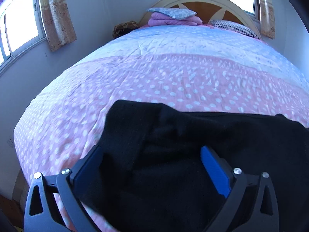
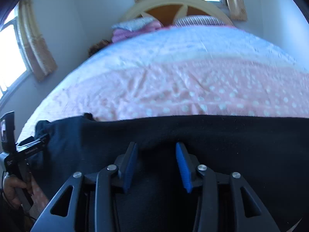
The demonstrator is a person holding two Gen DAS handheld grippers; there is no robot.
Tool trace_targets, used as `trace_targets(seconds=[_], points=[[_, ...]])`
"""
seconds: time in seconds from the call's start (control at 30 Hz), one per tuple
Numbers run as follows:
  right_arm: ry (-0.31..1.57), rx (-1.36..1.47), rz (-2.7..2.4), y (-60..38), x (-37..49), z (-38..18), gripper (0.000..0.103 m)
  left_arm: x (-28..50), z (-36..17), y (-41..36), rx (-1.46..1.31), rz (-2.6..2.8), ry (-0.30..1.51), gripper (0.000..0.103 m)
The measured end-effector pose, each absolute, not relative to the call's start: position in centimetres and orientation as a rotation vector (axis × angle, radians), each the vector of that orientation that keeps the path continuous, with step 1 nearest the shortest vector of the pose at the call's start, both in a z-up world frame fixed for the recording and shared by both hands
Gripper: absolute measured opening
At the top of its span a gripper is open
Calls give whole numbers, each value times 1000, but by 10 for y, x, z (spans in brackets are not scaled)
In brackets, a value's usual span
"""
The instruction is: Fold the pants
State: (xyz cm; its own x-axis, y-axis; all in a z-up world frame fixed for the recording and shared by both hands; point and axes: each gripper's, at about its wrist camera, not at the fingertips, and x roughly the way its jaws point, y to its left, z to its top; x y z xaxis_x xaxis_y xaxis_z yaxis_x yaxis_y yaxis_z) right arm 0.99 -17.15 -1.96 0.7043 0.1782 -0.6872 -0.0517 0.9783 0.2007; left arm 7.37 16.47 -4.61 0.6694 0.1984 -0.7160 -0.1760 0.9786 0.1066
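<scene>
Black pants [image 1: 193, 135] lie across the near edge of the bed and fill the lower part of both views [image 2: 193, 133]. My left gripper [image 1: 152, 150] is open wide, its fingers astride a bunched end of the pants; the cloth lies between them. My right gripper [image 2: 156, 147] is open, its blue pads [image 2: 182, 164] on either side of a fold of the pants. The left gripper also shows at the far left of the right wrist view [image 2: 29, 147], held by a hand, at the pants' left end.
The bed has a pink and blue dotted cover [image 1: 154, 73]. Folded pink bedding and pillows [image 1: 173, 17] lie against the headboard [image 1: 202, 0]. Windows with curtains [image 1: 56, 19] are on the left wall and behind the bed.
</scene>
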Motion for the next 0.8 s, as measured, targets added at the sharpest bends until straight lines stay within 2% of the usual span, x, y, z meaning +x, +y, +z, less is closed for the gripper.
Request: trace_targets(seconds=[0.17, 0.27, 0.53, 0.57, 0.63, 0.8], points=[[610, 294, 92, -201, -39, 19, 45, 27, -23, 146, 40, 245, 679, 103], [539, 341, -9, -252, -67, 35, 47, 12, -11, 117, 59, 136, 620, 103], [480, 533, -350, -426, -128, 42, 48, 6, 4, 5, 97, -256, 611, 103], [481, 549, -384, -445, -133, 42, 51, 6, 3, -6, 99, -282, 622, 103], [502, 588, -434, -486, -140, 38, 54, 5, 0, -28, 114, -322, 649, 103], [584, 660, -435, -558, -134, 21, 54, -5, -3, -56, 159, -347, 689, 103]])
